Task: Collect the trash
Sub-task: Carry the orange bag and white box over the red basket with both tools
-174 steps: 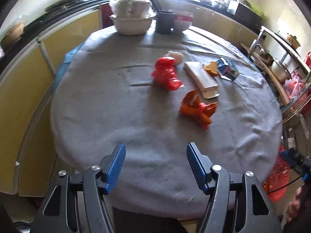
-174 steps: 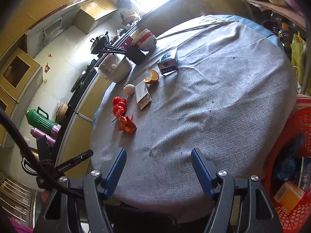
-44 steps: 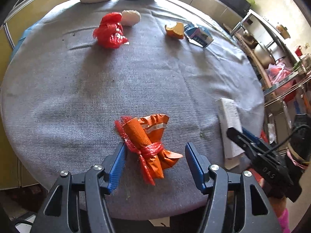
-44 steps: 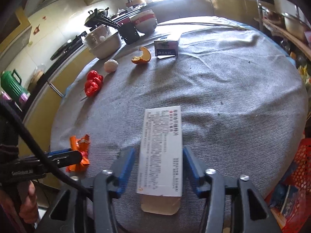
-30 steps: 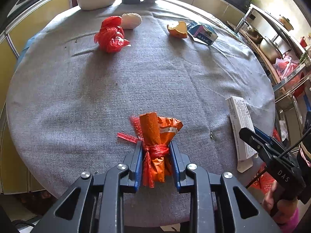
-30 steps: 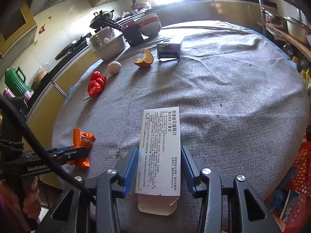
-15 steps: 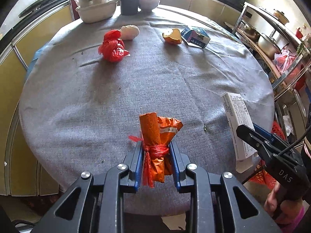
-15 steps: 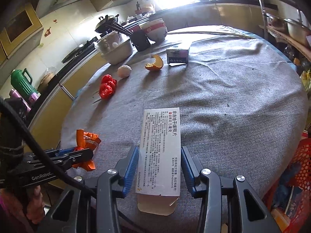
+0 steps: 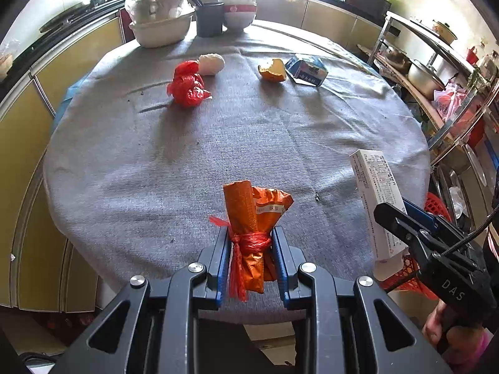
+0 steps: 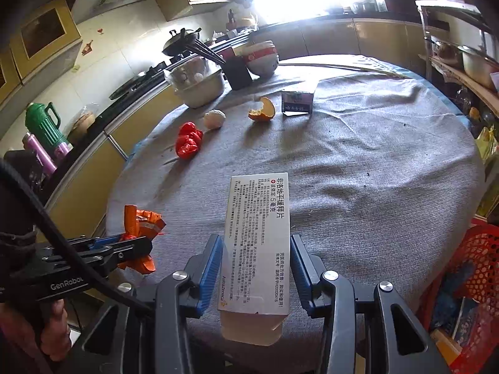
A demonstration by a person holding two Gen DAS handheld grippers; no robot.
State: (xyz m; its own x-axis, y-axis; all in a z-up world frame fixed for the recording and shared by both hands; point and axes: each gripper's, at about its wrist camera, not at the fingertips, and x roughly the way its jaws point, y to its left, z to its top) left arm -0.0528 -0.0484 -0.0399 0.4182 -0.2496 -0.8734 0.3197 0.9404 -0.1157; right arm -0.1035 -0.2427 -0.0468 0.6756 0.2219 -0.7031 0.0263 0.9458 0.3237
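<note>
My left gripper (image 9: 251, 240) is shut on an orange wrapper bundle (image 9: 249, 218) tied with red net, held above the near edge of the round grey table (image 9: 218, 143). My right gripper (image 10: 256, 249) is shut on a long white medicine box (image 10: 257, 230), also lifted off the table. The box shows in the left wrist view (image 9: 375, 193), the bundle in the right wrist view (image 10: 140, 221). On the table lie a red plastic bag (image 9: 187, 85), a white crumpled ball (image 9: 212, 64), an orange peel (image 9: 273, 70) and a blue-white carton (image 9: 307, 70).
Bowls (image 9: 238, 12), a dark cup (image 9: 209, 18) and a covered basin (image 9: 160, 26) stand at the table's far edge. A red mesh basket (image 10: 477, 277) with trash sits on the floor at the right. Metal shelves (image 9: 436, 71) with pots stand on the right.
Both grippers have risen and drawn back a little with their loads; the table looks farther away. Earlier, both closed on the bundle and the box.
</note>
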